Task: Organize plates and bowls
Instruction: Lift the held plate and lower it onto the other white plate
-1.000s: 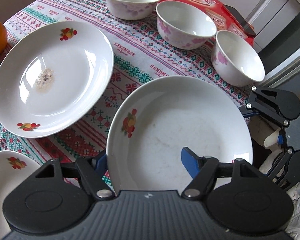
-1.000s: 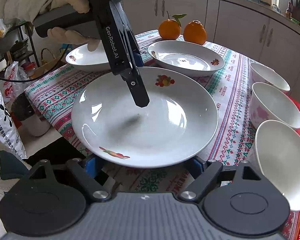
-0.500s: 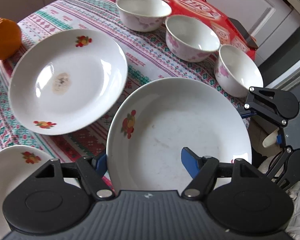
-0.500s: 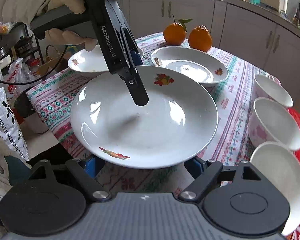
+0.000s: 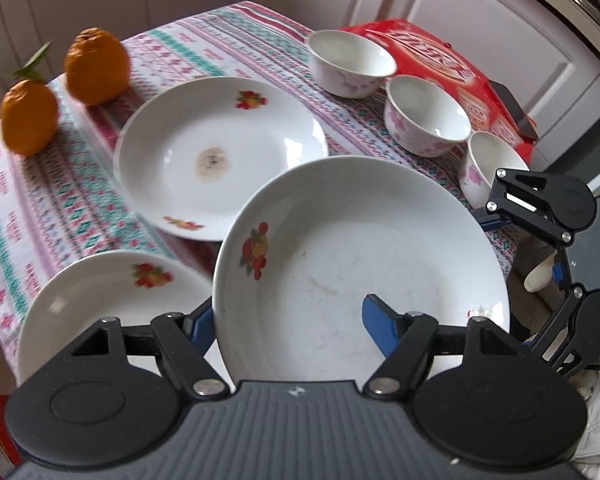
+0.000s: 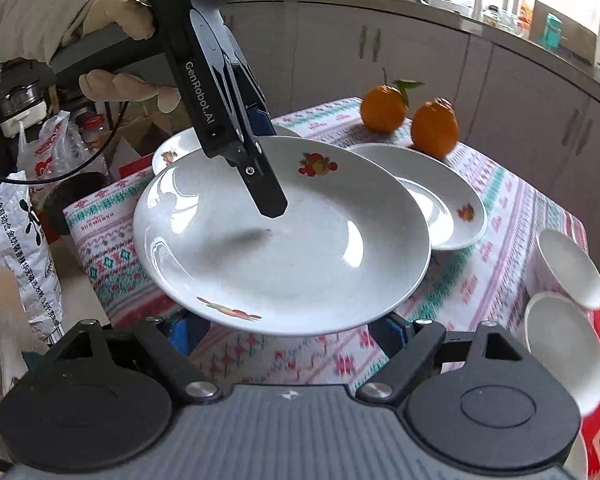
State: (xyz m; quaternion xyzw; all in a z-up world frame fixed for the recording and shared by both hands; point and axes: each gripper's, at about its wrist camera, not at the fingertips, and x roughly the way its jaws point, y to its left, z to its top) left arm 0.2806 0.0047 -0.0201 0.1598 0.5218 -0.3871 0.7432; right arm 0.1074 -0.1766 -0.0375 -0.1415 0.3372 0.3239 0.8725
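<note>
**A:** What's in hand?

**B:** My left gripper pinches the rim of the lifted plate, clear of the tablecloth. My right gripper is spread beneath its near edge.

**A:** Next?

**B:** Probably stack it on the stained plate.

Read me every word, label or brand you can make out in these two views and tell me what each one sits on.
"GenRobot.AI": side of the black left claw gripping the lifted white fruit-print plate.
"DAS": top of that claw's body, smaller lines under it unreadable.
Chinese characters on the grey woven sack: too distorted to quote.
Red print on the white plastic bag: unreadable.
Lettering on the red snack package: blurred.
</note>
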